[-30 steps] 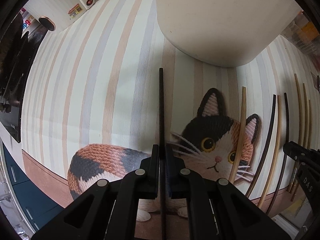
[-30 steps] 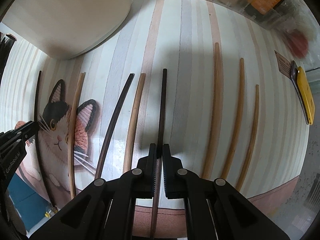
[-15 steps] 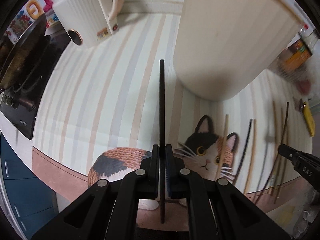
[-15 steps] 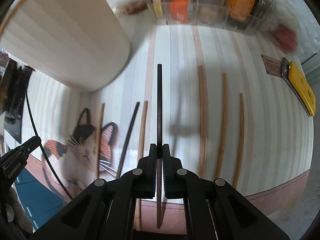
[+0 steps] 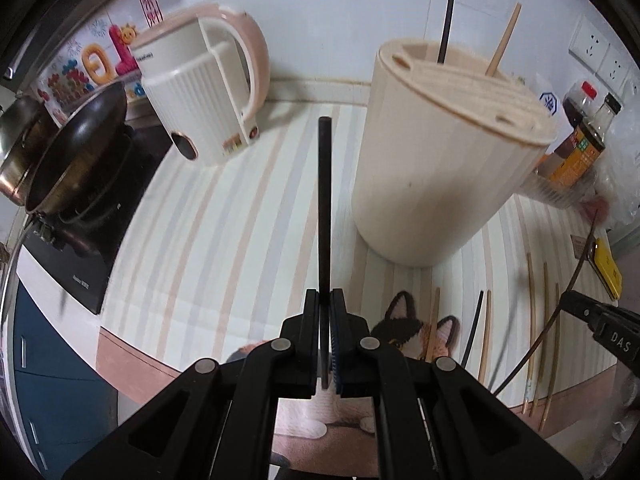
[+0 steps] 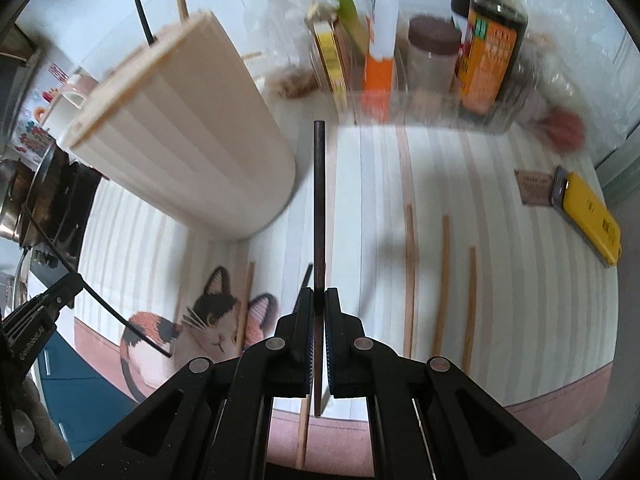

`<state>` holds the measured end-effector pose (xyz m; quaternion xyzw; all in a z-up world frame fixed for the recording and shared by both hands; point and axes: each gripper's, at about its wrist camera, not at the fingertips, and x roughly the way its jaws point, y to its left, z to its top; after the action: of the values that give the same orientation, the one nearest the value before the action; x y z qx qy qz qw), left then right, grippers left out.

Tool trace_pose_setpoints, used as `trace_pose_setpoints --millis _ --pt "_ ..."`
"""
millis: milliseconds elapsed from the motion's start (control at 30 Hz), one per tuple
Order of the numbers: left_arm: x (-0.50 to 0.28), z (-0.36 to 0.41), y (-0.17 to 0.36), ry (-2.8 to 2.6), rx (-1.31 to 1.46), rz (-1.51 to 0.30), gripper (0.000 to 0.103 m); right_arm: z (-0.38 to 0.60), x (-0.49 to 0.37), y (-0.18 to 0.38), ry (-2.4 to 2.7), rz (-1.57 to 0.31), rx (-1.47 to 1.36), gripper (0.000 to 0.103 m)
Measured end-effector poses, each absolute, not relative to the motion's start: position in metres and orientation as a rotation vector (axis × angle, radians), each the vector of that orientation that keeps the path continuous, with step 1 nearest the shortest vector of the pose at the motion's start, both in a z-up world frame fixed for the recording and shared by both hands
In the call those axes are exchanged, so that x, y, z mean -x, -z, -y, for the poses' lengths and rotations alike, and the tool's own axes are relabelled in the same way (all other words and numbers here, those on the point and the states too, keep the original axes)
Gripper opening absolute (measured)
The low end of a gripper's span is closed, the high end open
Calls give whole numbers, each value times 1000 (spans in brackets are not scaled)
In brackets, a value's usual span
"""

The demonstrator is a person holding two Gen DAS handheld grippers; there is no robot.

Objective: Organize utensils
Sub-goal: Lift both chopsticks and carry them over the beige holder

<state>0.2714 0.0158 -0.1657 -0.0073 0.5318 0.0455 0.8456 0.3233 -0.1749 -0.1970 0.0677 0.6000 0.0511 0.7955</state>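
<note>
Both jaw pairs are clamped: left gripper (image 5: 325, 304) on a black chopstick (image 5: 324, 208), right gripper (image 6: 319, 300) on a brown chopstick (image 6: 319, 208), above the mat. Next, probably, each tip must meet a slot in the cream holder (image 5: 448, 168), which already has 2.

Black claw (image 5: 325, 308), silver screws.

1. Ahead of me the tall cream holder (image 5: 436, 168) blocks the middle of the striped mat (image 5: 208, 216).
2. To its left, bare mat gives me passage up to the kettle (image 5: 200, 92) and the pan (image 5: 76, 148) on the stove.
3. On the right, loose chopsticks (image 6: 442, 284) lie on the mat, and the bottle tray (image 6: 432, 104) closes the back.
4. A yellow case (image 6: 592, 216) lies at the far right edge.
</note>
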Motion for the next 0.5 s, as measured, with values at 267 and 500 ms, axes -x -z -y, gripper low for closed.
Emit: trace_pose_setpoints --millis 267,500 --pt "-274 -19 141 -107 1 -1051 2 171 -333 164 -127 -1198 -146 5" --pt "-279 -29 103 -103 43 -986 2 159 -344 126 -171 -1125 -154 5"
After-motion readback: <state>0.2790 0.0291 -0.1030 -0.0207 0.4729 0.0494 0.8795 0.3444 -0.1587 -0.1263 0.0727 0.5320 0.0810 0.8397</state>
